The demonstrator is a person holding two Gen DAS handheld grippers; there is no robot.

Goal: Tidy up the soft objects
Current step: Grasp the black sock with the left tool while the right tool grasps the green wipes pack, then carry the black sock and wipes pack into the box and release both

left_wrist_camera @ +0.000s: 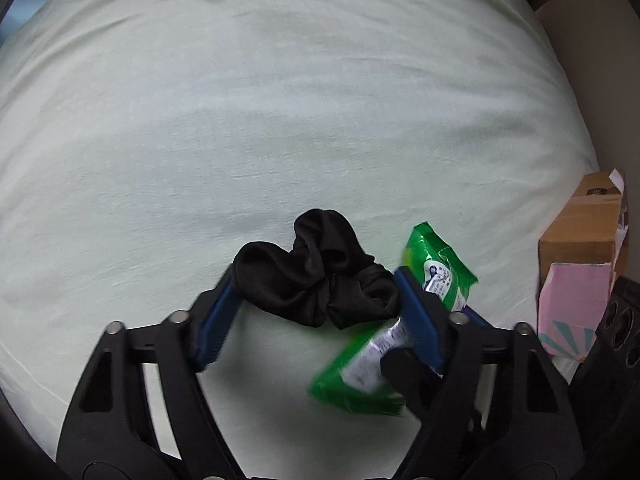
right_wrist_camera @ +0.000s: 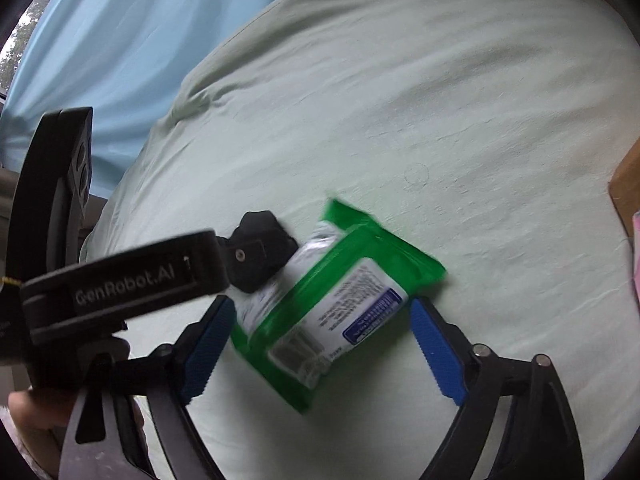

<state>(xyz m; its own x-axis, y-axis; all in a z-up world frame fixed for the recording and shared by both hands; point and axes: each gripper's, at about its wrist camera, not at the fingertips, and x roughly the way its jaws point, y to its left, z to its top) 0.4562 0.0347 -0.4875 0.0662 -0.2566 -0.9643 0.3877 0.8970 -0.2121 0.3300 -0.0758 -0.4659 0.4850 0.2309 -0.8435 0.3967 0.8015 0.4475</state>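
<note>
A crumpled black cloth (left_wrist_camera: 316,280) lies on the pale green bed sheet (left_wrist_camera: 280,100). My left gripper (left_wrist_camera: 316,292) points down at it, and its blue pads touch the cloth's left and right ends. A green pack of wipes (right_wrist_camera: 332,304) lies just to the right of the cloth, partly under my left gripper's right finger (left_wrist_camera: 420,320). It sits slanted between the blue pads of my right gripper (right_wrist_camera: 320,328), which stand close to its edges without gripping it. In the right wrist view the left gripper's black body (right_wrist_camera: 120,280) crosses the left side and hides most of the cloth.
A brown cardboard box (left_wrist_camera: 580,232) and a pink box (left_wrist_camera: 568,304) stand at the bed's right edge. A light blue curtain (right_wrist_camera: 120,40) hangs beyond the far side. A person's hand (right_wrist_camera: 32,412) holds the left gripper's handle.
</note>
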